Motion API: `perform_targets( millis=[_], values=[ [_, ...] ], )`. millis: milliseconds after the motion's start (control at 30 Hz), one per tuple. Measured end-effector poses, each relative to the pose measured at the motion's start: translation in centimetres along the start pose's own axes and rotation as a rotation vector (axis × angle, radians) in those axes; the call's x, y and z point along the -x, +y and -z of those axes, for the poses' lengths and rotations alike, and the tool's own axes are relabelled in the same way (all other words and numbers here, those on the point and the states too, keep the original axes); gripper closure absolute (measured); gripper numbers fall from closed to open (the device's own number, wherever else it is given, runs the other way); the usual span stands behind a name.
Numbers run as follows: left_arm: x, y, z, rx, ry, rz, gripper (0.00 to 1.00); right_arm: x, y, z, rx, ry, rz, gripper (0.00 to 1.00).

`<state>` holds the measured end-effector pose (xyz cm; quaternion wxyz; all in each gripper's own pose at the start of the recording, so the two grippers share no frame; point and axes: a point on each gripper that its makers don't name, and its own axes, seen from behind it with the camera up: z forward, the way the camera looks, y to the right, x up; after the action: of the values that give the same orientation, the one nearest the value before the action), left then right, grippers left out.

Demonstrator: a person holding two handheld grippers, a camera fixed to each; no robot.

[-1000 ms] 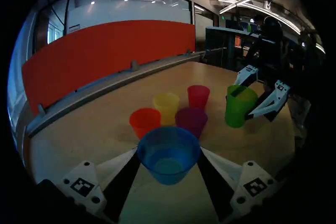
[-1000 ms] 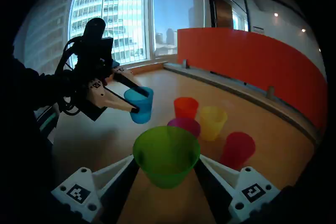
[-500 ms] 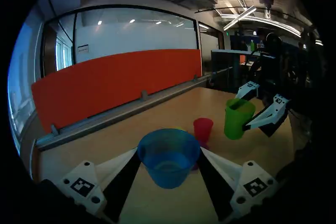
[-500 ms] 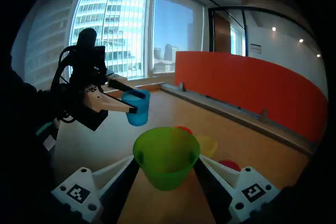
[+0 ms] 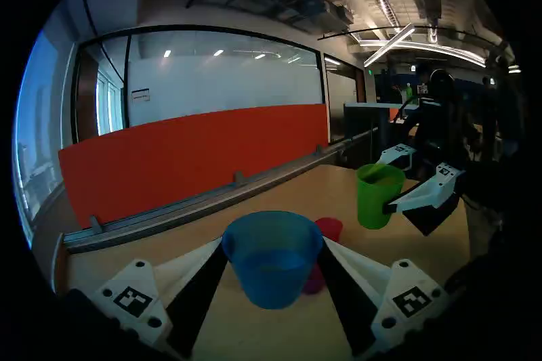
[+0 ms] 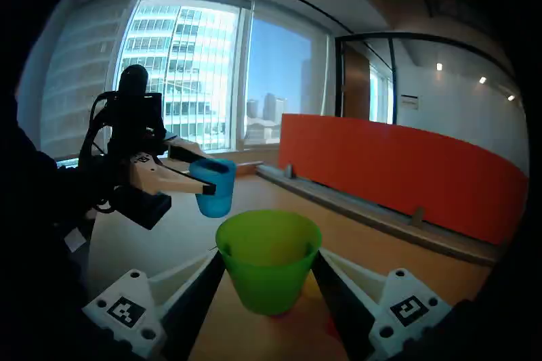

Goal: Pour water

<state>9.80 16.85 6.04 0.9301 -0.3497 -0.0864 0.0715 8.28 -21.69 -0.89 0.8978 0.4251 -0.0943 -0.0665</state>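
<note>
Currently we note the left hand-held gripper [image 5: 272,252] clamping the part-filled blue cup [image 5: 272,273] and the right hand-held gripper [image 6: 269,259] clamping the green cup [image 6: 269,280], both upright; pouring not yet begun.

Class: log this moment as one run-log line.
left gripper: shut on blue cup, water inside, upright | right gripper: shut on green cup, upright | both above table | pour: not begun

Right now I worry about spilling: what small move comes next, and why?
Probably bring the blue cup in the left gripper closer to the green cup in the right gripper: both are upright and apart; water seems to sit in the blue one.
</note>
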Motion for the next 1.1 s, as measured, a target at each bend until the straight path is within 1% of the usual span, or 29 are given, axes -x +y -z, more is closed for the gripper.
perform_targets(
  millis=[300, 700, 967, 1100],
  values=[
    [-1.3, 0.1, 0.2, -0.001, 0.049, 0.019, 0.12, -2.0, 0.3, -0.5, 0.005, 0.055, -0.005, 0.11],
    [-2.8, 0.3, 0.4, 0.008, 0.097, 0.053, 0.13, -3.3, 0.4, -0.6, 0.002, 0.072, 0.010, 0.11],
    [-3.8, 0.2, 0.4, -0.002, 0.109, 0.015, 0.13, -3.5, -0.1, -0.9, -0.020, 0.079, 0.009, 0.11],
    [-4.5, -0.1, 0.5, -0.012, 0.121, -0.003, 0.13, -3.5, -0.4, -1.2, -0.032, 0.080, 0.004, 0.11]
  ],
)
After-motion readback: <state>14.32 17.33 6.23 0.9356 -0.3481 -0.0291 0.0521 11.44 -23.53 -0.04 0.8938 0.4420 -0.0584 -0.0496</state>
